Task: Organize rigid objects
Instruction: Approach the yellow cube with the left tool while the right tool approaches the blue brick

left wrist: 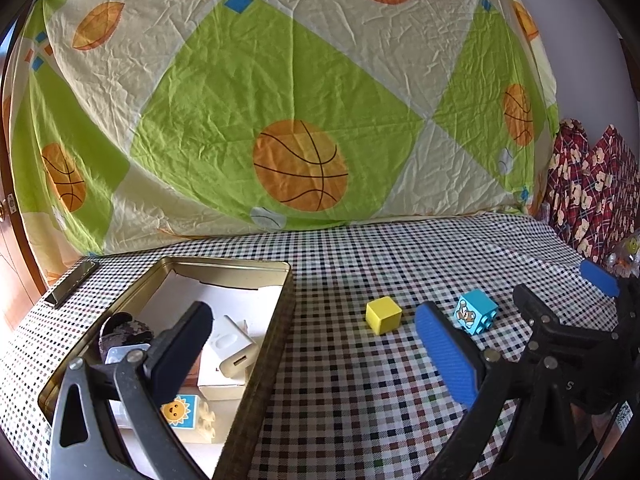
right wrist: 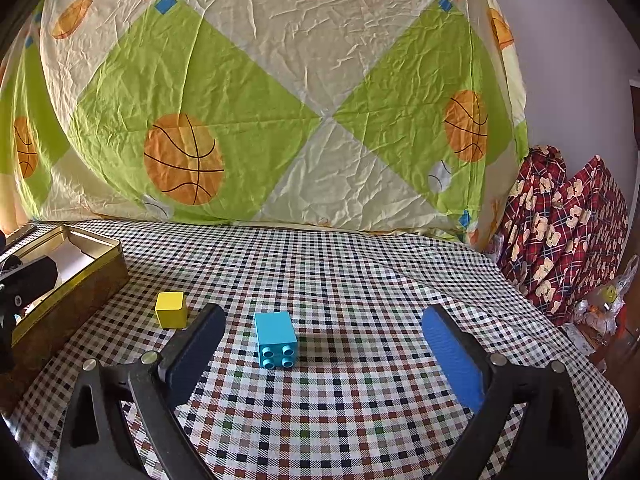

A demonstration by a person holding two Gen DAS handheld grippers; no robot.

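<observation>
A gold metal tin [left wrist: 276,312] stands open at the left of the checkered table; it also shows in the right wrist view [right wrist: 76,276]. Inside lie a white charger [left wrist: 232,348], a sun-print brick [left wrist: 186,414] and a white box. My left gripper [left wrist: 316,344] is open and empty, its left finger over the tin. A yellow cube [left wrist: 383,315] [right wrist: 171,309] and a light-blue studded brick [left wrist: 476,311] [right wrist: 275,338] lie on the cloth. My right gripper [right wrist: 322,344] is open and empty, with the blue brick between its fingers, a little ahead.
A basketball-print sheet [right wrist: 304,100] hangs behind the table. Red plaid fabric [right wrist: 560,232] and a plastic bag [right wrist: 604,304] sit at the right edge. A dark flat object [left wrist: 72,282] lies left of the tin. The right gripper shows in the left wrist view [left wrist: 560,320].
</observation>
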